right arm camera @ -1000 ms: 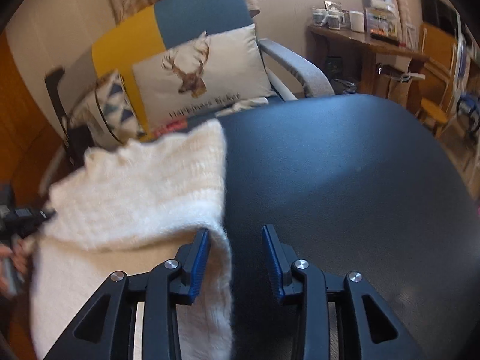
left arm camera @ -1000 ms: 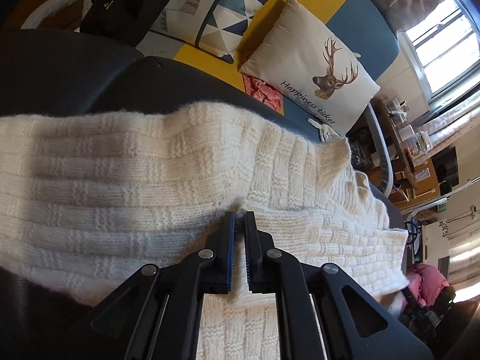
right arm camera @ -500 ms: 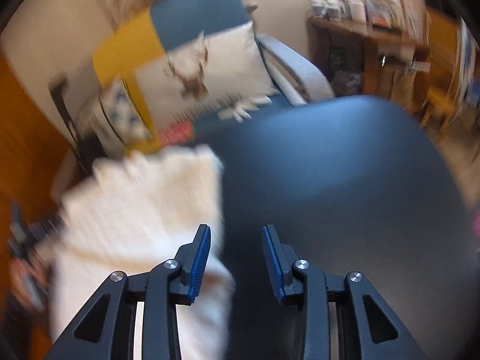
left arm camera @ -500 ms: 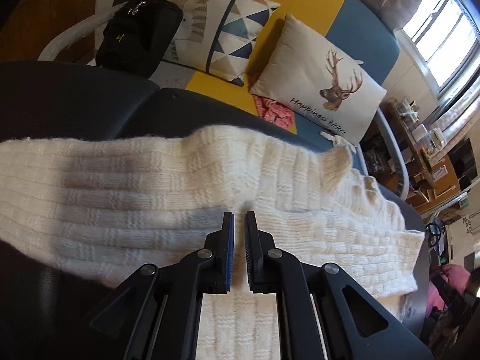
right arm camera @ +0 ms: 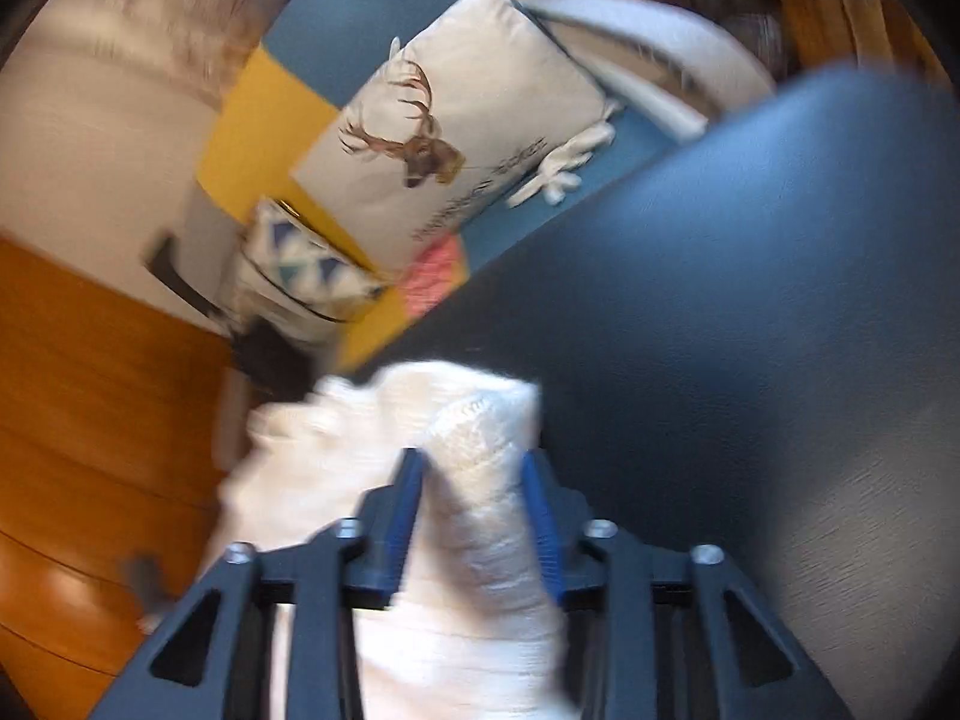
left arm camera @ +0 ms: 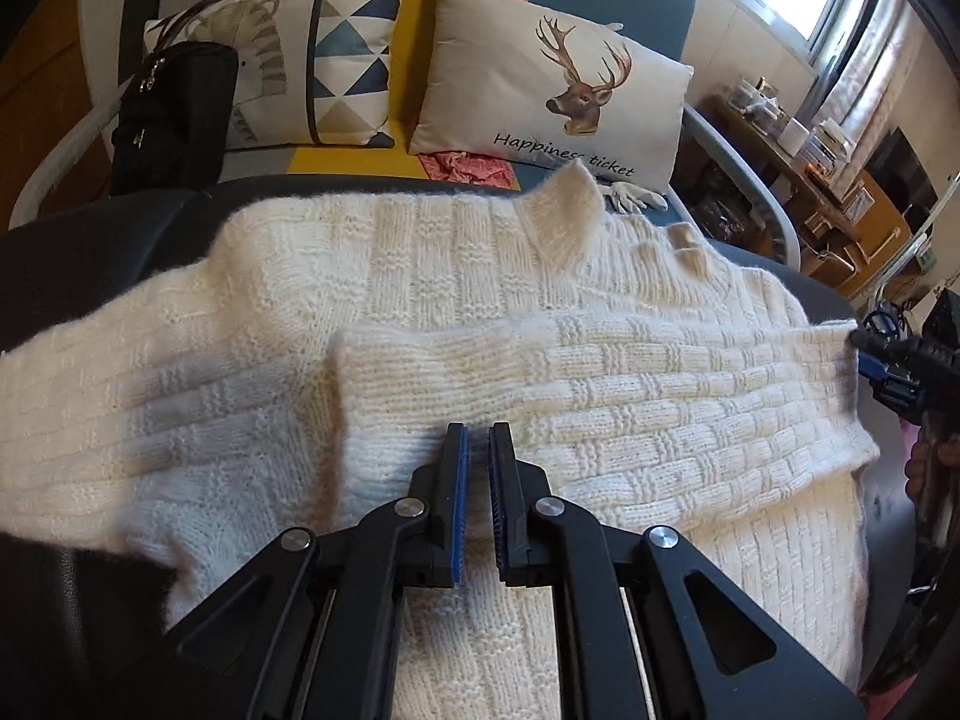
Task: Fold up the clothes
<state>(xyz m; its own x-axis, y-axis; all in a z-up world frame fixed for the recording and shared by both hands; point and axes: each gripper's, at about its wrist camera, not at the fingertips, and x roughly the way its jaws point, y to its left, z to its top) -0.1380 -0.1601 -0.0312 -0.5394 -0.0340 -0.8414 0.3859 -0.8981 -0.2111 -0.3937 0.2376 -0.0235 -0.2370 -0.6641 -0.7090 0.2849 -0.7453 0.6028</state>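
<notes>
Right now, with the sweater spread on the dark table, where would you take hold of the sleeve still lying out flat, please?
Probably at its free cuff end, coming from the outer side. That sleeve of the cream sweater lies flat and unfolded, so the cuff lifts easily and carries across the body, like the folded sleeve.

item: cream chunky-knit sweater [left arm camera: 540, 324]
pose: spread flat on dark surface [left arm camera: 90, 240]
state: one sleeve folded across body, collar up

Sweater [left arm camera: 540, 312] on table [left arm camera: 90, 240]; cushions [left arm camera: 552, 78] behind.
</notes>
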